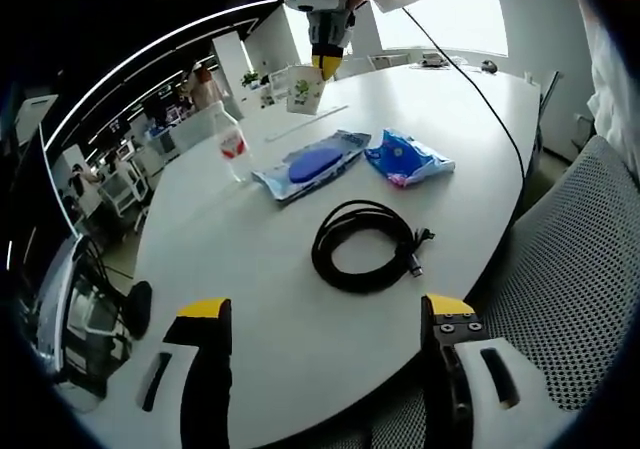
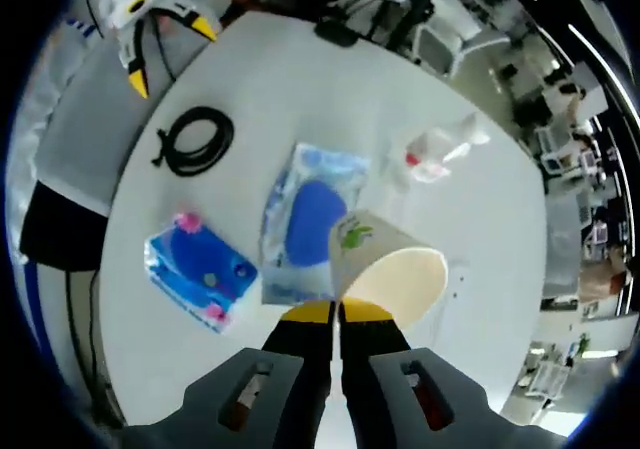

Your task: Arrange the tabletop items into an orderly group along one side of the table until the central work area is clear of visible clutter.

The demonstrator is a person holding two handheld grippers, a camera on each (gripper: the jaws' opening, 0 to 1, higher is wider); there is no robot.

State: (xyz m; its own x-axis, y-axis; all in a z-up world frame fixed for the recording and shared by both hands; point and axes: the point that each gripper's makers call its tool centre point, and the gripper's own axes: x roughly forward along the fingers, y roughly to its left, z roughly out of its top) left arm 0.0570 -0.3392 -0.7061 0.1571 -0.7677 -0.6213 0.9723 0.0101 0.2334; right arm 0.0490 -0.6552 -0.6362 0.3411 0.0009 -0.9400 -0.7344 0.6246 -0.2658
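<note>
Now | right gripper (image 2: 335, 311) jaws clamp cup (image 2: 385, 267) rim, base hidden | left gripper (image 1: 325, 314) jaws parted, empty | bottle (image 2: 440, 149) blurred

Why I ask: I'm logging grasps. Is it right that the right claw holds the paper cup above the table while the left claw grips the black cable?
Not quite. The right claw does hold the paper cup, but in the left gripper view the left claw is open and empty; the black cable lies coiled on the table.
</note>
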